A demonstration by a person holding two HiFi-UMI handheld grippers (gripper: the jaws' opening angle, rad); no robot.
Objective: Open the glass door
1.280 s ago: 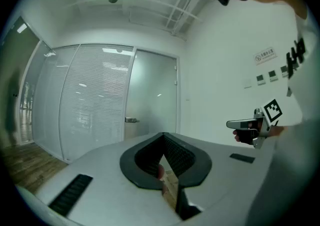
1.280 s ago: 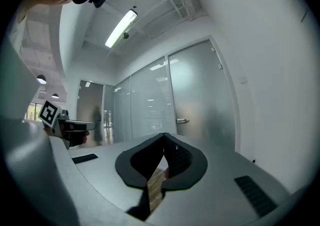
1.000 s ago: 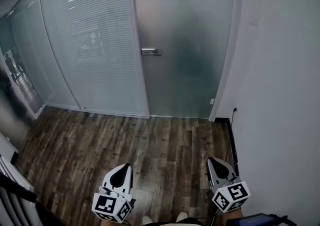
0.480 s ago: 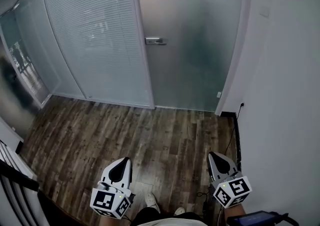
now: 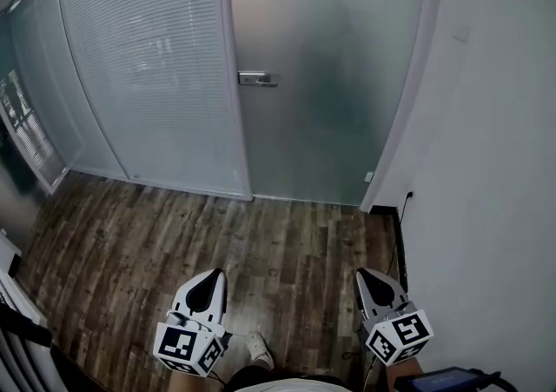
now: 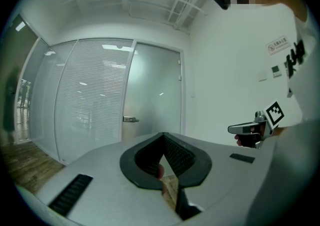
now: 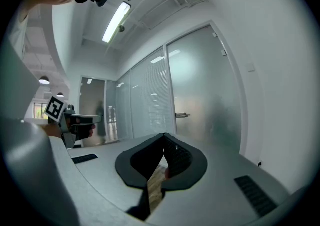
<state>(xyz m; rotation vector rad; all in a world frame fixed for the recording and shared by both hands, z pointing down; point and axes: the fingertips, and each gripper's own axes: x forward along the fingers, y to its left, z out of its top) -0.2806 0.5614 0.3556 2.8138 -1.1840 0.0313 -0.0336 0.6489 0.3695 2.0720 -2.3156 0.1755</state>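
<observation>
Nearer: left gripper (image 5: 212,277), right gripper (image 5: 364,275); glass door (image 5: 334,95) well ahead.

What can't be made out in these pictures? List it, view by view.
- Behind the glass door: in every view, the frosting leaves only a dark blur.
- Door handle: head view, too small to show a lock or keyhole.
- Wall sign: left gripper view, print too small to read.
- Dark device: head view, cut off by the bottom edge.
- Door's top: head view, cut off by the top edge.
</observation>
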